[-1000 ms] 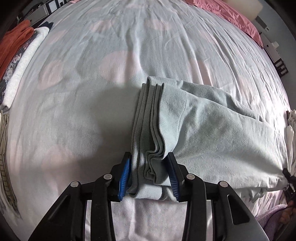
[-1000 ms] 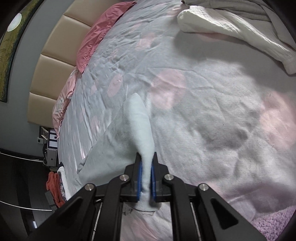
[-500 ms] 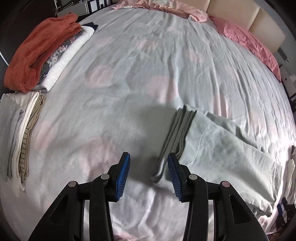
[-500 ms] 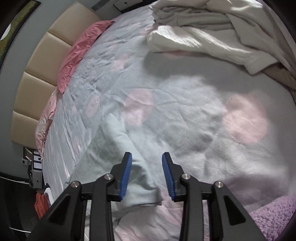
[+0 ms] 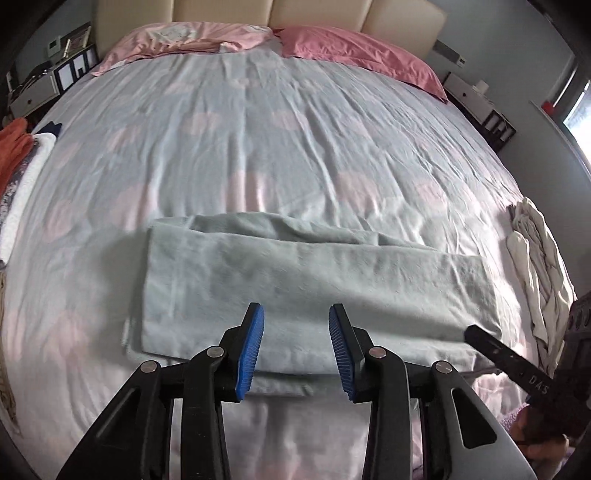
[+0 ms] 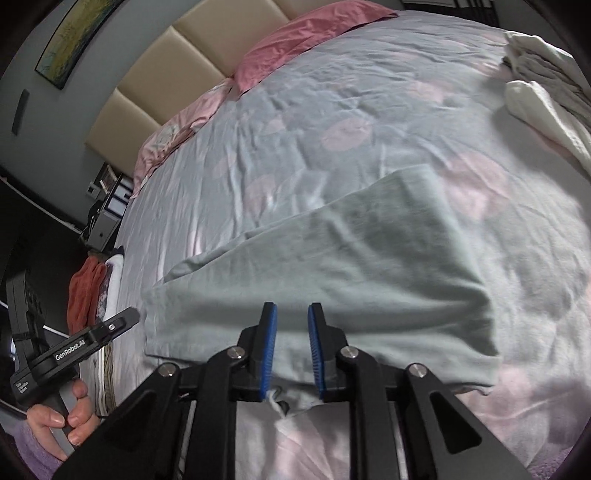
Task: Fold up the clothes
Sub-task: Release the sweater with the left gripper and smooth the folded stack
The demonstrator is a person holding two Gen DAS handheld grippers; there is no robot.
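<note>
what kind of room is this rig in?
A bedroom, most likely in a home. A wide bed with a padded headboard and pink pillows fills the view, with a bedside shelf beside it and a folded pale green garment on the bedspread.

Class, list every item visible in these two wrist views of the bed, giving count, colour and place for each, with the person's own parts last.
Folded garment: one, pale green, middle of bed.
Bedspread: one, grey-blue with pink spots, covering bed.
Pillows: two, pink, at headboard.
Headboard: one, beige, padded.
Folded stack: one, orange, white and patterned, left edge.
Unfolded clothes: one pile, white, right edge.
Left tongs: black with blue pads, open over garment.
Right tongs: same, open.
Hand: one, gripping handle.
</note>
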